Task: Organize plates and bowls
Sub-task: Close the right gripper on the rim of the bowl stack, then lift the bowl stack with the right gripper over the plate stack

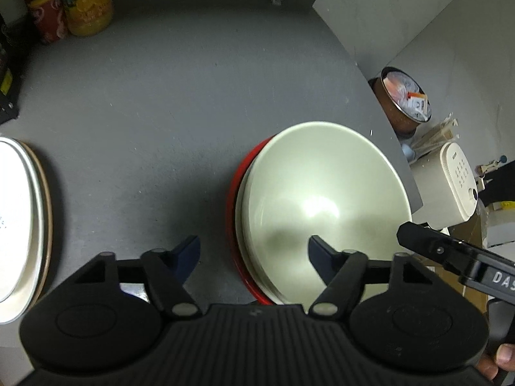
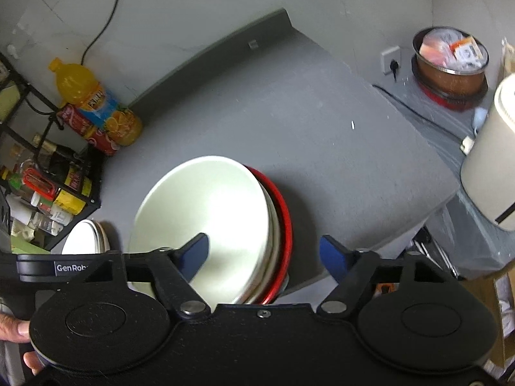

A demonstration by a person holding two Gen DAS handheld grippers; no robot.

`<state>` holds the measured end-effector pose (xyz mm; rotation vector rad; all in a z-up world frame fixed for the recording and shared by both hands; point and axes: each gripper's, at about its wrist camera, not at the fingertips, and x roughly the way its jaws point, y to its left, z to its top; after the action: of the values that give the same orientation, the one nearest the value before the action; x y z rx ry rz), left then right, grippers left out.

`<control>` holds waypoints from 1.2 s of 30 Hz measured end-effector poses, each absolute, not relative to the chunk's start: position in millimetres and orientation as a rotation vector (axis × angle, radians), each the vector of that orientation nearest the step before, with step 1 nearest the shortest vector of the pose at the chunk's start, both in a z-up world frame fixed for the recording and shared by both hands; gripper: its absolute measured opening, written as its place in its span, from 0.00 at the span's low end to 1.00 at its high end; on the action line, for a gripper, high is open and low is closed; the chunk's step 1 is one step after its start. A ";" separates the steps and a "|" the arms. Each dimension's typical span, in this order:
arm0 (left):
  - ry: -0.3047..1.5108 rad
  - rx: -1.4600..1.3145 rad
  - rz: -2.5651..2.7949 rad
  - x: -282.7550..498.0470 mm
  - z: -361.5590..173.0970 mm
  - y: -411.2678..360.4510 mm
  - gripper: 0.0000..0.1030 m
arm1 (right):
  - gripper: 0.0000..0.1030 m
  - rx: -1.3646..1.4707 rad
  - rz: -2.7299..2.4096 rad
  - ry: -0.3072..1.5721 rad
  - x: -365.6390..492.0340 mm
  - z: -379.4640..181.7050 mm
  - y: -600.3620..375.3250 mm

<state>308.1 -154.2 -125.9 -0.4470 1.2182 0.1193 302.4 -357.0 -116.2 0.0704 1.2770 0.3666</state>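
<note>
A pale green bowl tops a nested stack inside a red bowl near the grey table's right edge. In the right wrist view the same pale bowl and red bowl rim sit close to the front edge. My left gripper is open, its right finger over the bowl's inside and its left finger over the bare table. My right gripper is open too, with its left finger over the bowl and its right finger past the table edge. A stack of white plates lies to the left.
An orange juice bottle and a red can stand at the back left by a black rack of jars. Off the table's right edge are a full bin and a white appliance. A hand holds each tool.
</note>
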 end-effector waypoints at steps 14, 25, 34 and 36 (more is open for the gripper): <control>1.271 -0.534 0.068 321.6 -151.0 -138.5 0.30 | 0.47 0.191 0.315 1.404 308.7 -158.7 -365.3; 1.265 -0.607 0.053 323.4 -164.0 -128.6 0.25 | 0.33 0.145 0.329 1.420 312.1 -171.7 -356.1; 1.232 -0.661 0.093 304.3 -154.1 -125.1 0.26 | 0.33 0.125 0.376 1.395 312.1 -159.6 -348.1; 1.217 -0.662 0.108 298.7 -148.9 -122.4 0.25 | 0.33 0.116 0.400 1.392 311.4 -155.5 -344.3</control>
<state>298.7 -122.4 -148.9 -0.6624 1.2175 0.1076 311.4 -344.3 -155.5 0.1163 1.3922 0.3998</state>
